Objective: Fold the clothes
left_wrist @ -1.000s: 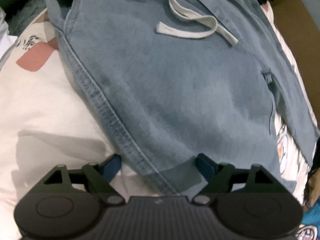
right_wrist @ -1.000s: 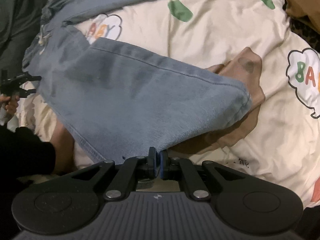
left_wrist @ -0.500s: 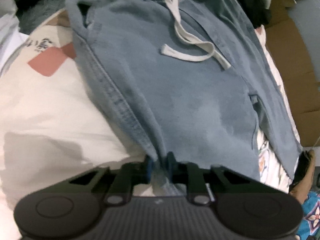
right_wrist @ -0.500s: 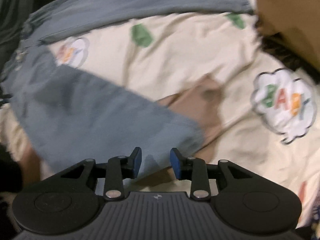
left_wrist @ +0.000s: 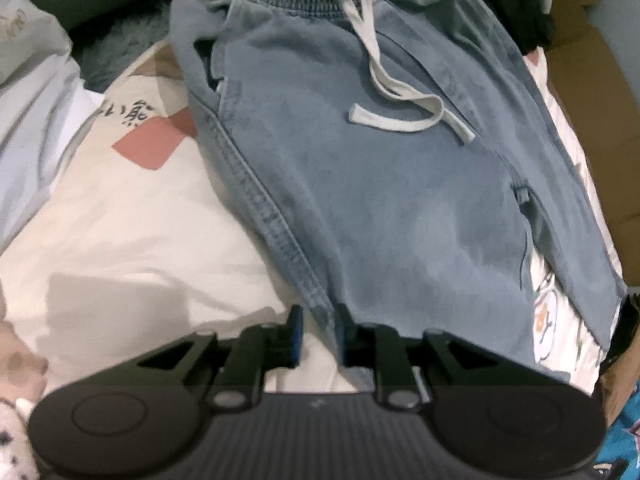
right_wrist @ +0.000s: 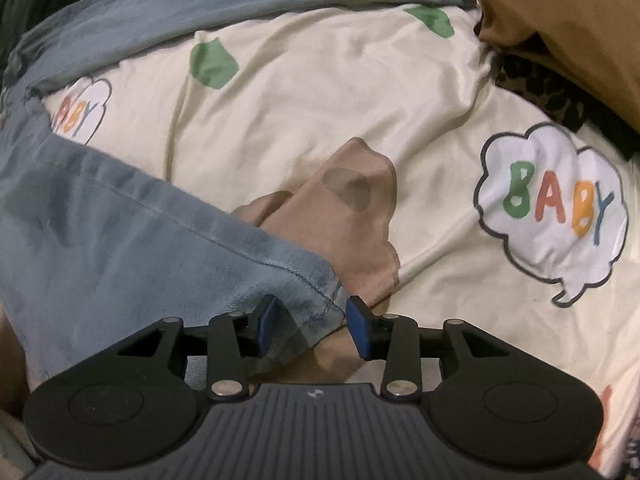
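Left gripper pinches the side seam of the denim pants, jaws having just eased slightly; right gripper, jaws just opening, straddles the leg hem unclamped. Pants lie on the cream bedsheet.

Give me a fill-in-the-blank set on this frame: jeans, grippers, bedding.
1. The drawstring on the jeans is ____ in colour.
2. The left gripper is shut on the jeans' side ____.
3. The right gripper is ____, with the leg's hem corner between its pads but not pressed.
4. The speech bubble printed on the sheet reads ____.

Missing words: white; seam; open; BABY
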A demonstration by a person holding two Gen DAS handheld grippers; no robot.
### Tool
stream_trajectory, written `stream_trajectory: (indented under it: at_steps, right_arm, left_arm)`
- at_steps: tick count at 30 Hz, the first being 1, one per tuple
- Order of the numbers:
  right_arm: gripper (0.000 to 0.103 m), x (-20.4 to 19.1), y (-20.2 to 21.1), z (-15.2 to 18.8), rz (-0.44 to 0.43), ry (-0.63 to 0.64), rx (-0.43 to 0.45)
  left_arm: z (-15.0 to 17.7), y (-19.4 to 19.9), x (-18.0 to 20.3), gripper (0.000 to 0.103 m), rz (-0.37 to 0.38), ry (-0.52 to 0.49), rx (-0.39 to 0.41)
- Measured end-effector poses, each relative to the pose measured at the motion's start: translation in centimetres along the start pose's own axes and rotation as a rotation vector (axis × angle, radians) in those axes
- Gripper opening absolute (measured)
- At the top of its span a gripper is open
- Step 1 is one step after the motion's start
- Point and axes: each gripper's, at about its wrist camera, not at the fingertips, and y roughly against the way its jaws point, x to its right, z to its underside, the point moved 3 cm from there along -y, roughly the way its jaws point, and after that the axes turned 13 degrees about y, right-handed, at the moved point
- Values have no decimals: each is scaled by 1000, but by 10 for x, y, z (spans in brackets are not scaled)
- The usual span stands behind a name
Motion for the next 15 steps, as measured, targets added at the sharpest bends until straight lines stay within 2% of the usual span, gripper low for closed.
stream_trajectory:
  at_steps: [4,6,10,13,15]
  right_arm:
    - [48,-3,-12,3,10,-16,23]
    - [48,-4,-15,4,18,-24,38]
    - [48,-9,-13,8,34,-29,66]
    - [45,-9,-9,10,1,-53,80]
    - [37,-8,-6,11,-31,-71,89]
  left_arm:
    - [5,15,10,21,-8,-37,8]
    - [7,22,18,27,-8,-64,22]
    - [-15,-3,78,30,-5,-114,45]
    - [-36,-40,119,36,9,-155,59]
    - [-41,-48,135,38,21,-176,62]
